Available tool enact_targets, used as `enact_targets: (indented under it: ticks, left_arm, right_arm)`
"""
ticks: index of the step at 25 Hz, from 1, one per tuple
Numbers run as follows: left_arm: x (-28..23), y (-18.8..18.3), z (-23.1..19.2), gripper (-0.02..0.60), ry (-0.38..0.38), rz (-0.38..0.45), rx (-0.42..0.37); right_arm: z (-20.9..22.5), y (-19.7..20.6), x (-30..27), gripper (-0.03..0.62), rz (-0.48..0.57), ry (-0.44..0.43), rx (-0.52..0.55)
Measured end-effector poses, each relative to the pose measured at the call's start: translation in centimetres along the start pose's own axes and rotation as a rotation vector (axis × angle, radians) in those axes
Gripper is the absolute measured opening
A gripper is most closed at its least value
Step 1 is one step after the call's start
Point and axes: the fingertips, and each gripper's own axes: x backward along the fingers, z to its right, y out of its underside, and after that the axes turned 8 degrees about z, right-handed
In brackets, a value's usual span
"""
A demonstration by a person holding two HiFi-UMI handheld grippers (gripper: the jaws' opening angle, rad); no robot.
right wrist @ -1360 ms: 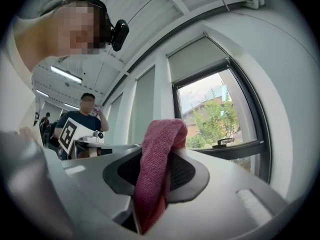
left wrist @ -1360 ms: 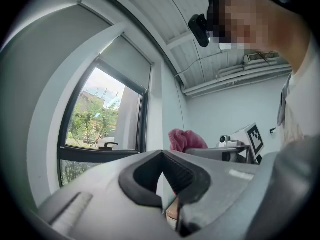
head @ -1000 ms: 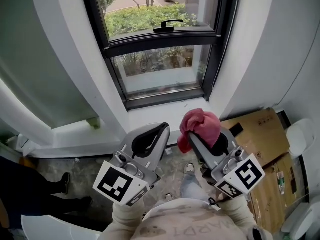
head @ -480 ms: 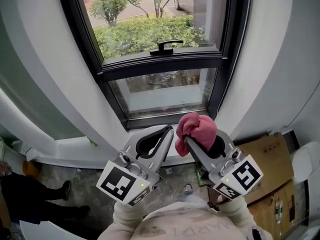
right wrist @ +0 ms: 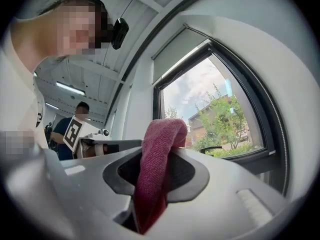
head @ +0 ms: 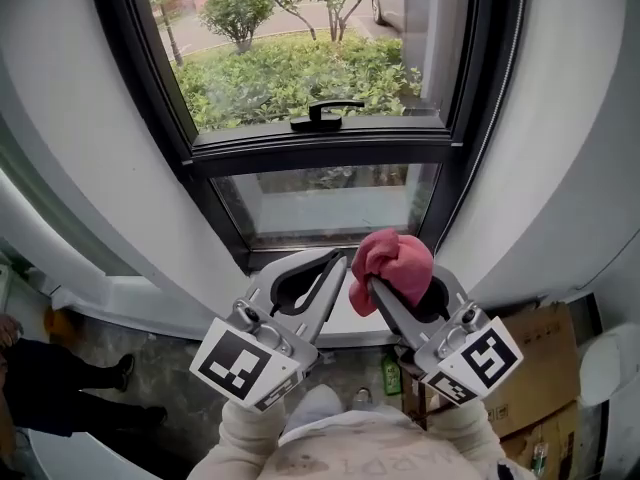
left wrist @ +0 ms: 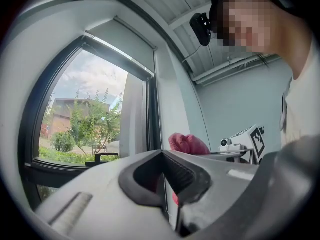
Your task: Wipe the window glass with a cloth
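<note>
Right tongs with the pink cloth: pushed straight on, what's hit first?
The crumpled pink cloth clamped in the right tongs leads, aimed roughly at the left upright of the black window frame, clear glass pane beside it. Nothing between, so frame or glass first; depth unclear.

Open path to window glass (head: 290, 68); handle (head: 322, 114) juts from frame (head: 330, 153)

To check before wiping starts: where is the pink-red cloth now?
In the head view, the pink-red cloth is right of centre, clamped in the right gripper, beside the left gripper and in front of the black-framed window's lower glass pane.
</note>
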Motion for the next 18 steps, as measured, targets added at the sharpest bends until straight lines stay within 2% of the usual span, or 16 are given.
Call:
enact_targets:
  ticks: [5,9,18]
  left_arm:
    - [-2.3,1.6,-1.4,0.000,0.000,-0.019,0.006]
    - [-3.6,2.6,-3.3,0.002,0.012,-0.016,0.022]
    - [-6.0,3.7,-10.8,0.001,0.035,-0.010,0.032]
  right_arm:
    - [2.9,1.5,-0.8,0.130,-0.006,0.014,-0.042]
    - [4.4,2.4,-2.3,0.130,-0.019,0.025,-0.030]
    - [7.6,4.8,-9.0,0.130,-0.036,0.046,-0.016]
